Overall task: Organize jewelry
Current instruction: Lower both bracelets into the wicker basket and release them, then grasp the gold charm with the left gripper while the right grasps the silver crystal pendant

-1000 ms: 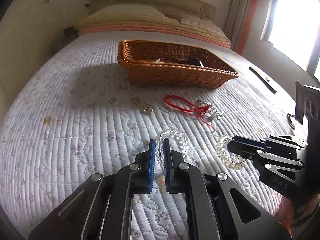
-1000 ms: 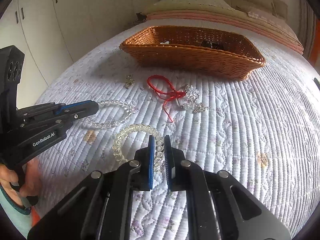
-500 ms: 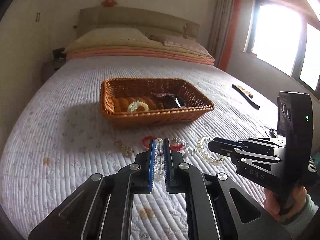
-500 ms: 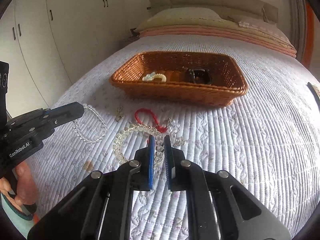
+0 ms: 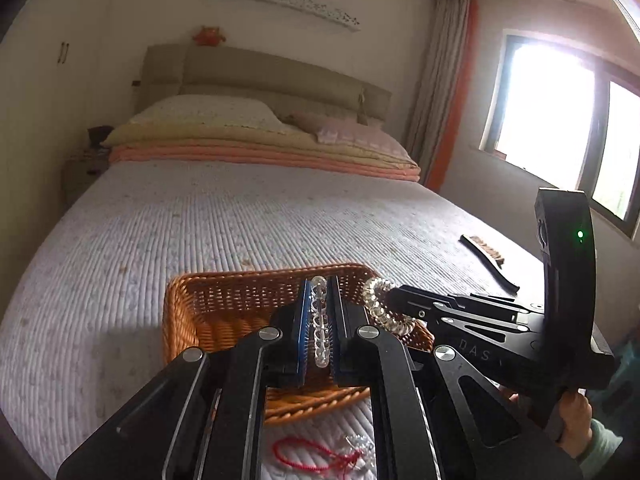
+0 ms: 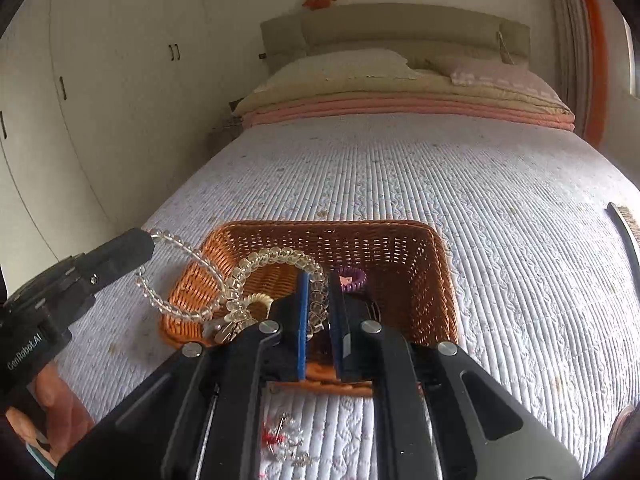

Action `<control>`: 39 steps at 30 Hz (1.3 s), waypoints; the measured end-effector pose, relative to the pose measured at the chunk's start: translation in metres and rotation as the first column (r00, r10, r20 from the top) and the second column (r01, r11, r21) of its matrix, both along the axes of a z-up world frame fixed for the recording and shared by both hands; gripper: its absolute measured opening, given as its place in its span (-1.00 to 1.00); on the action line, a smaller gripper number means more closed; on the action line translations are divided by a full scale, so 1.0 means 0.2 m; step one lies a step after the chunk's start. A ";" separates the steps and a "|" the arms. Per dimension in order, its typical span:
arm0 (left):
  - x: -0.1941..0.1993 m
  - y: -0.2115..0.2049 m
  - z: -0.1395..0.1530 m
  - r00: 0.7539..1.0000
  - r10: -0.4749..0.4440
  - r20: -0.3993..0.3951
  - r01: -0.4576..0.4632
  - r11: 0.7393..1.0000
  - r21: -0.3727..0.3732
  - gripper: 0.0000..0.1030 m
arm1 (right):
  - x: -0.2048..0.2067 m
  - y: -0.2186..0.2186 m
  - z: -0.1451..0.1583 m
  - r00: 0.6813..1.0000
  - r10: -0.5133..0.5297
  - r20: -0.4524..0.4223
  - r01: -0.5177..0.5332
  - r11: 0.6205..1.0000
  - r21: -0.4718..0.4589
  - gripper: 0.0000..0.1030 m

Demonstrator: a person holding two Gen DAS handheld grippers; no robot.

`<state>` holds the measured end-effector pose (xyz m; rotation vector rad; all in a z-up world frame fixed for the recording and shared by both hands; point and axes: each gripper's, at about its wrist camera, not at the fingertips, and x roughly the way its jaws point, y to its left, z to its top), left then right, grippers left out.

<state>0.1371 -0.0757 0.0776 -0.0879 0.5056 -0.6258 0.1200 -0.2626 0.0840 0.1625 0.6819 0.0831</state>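
My left gripper (image 5: 319,284) is shut on a clear round-bead bracelet (image 5: 320,332) and holds it above the brown wicker basket (image 5: 188,312). The bracelet also shows in the right wrist view (image 6: 180,284), hanging from the left gripper (image 6: 140,242) over the basket's left rim. My right gripper (image 6: 318,276) is shut on a pale chunky-bead bracelet (image 6: 276,258), held over the basket (image 6: 436,280). That bracelet shows in the left wrist view (image 5: 376,304) at the right gripper (image 5: 394,294). A purple hair tie (image 6: 352,278) and a yellowish coil tie (image 6: 256,300) lie in the basket.
A red cord bracelet (image 5: 312,456) and a small clear bead piece (image 5: 358,446) lie on the quilted bedspread (image 5: 160,240) in front of the basket. A dark brush (image 5: 486,258) lies at the bed's right side. Pillows (image 6: 344,68) and folded blankets are at the headboard.
Both grippers lifted their bracelets off the bedspread and moved forward and up until they are over the basket. The red cord now lies below the grippers.
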 end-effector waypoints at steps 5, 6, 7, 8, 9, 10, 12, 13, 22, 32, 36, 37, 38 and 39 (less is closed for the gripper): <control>0.21 -0.01 -0.19 0.993 -0.002 -0.116 0.004 1.000 0.015 -0.88 | 0.24 -0.01 -0.11 0.995 -0.036 -0.089 0.032 0.998 -0.045 -0.85; 0.24 -0.01 -0.23 0.991 0.008 -0.136 -0.004 1.000 0.027 -0.88 | 0.29 -0.01 -0.14 0.992 -0.054 -0.110 0.046 0.996 -0.072 -0.85; 0.26 0.00 -0.28 0.987 0.013 -0.157 -0.008 0.999 0.031 -0.88 | 0.30 0.00 -0.17 0.990 -0.059 -0.128 0.049 0.995 -0.083 -0.85; 0.27 0.01 -0.31 0.985 0.017 -0.172 -0.012 0.999 0.030 -0.88 | 0.33 0.00 -0.20 0.987 -0.057 -0.148 0.045 0.996 -0.079 -0.85; 0.27 0.03 -0.34 0.983 0.020 -0.183 -0.015 0.999 0.029 -0.88 | 0.35 0.00 -0.23 0.985 -0.054 -0.164 0.043 0.997 -0.070 -0.85; 0.28 0.04 -0.35 0.982 0.022 -0.189 -0.017 0.999 0.031 -0.88 | 0.37 0.00 -0.26 0.982 -0.054 -0.179 0.043 0.997 -0.063 -0.85; 0.29 0.05 -0.37 0.980 0.027 -0.199 -0.019 0.999 0.042 -0.88 | 0.38 0.00 -0.30 0.979 -0.060 -0.196 0.049 0.997 -0.062 -0.85; 0.29 0.05 -0.38 0.979 0.032 -0.200 -0.023 0.999 0.047 -0.88 | 0.40 -0.01 -0.32 0.978 -0.063 -0.198 0.051 0.997 -0.064 -0.85; 0.21 0.10 -0.31 0.984 0.028 -0.178 -0.018 0.998 0.062 -0.37 | 0.37 -0.05 -0.34 0.977 -0.051 -0.206 0.049 0.999 -0.012 -0.78; -0.18 0.39 -0.05 0.998 0.030 -0.046 -0.031 0.999 -0.013 -0.27 | 0.01 -0.04 -0.12 0.994 0.005 -0.105 0.002 0.998 0.066 -0.60; -0.33 0.47 -0.03 0.999 0.038 -0.036 -0.039 0.999 -0.029 -0.27 | -0.17 0.03 -0.08 0.996 0.056 -0.068 -0.051 0.995 0.083 -0.60; -0.35 0.48 -0.04 0.998 0.040 -0.039 -0.041 0.999 -0.032 -0.27 | -0.21 0.04 -0.07 0.996 0.067 -0.062 -0.061 0.995 0.081 -0.60; -0.37 0.50 -0.06 0.998 0.039 -0.044 -0.041 0.998 -0.038 -0.27 | -0.25 0.06 -0.08 0.996 0.076 -0.055 -0.072 0.994 0.078 -0.60; -0.39 0.52 -0.07 0.998 0.039 -0.051 -0.042 0.998 -0.046 -0.27 | -0.29 0.07 -0.08 0.995 0.087 -0.046 -0.084 0.994 0.074 -0.57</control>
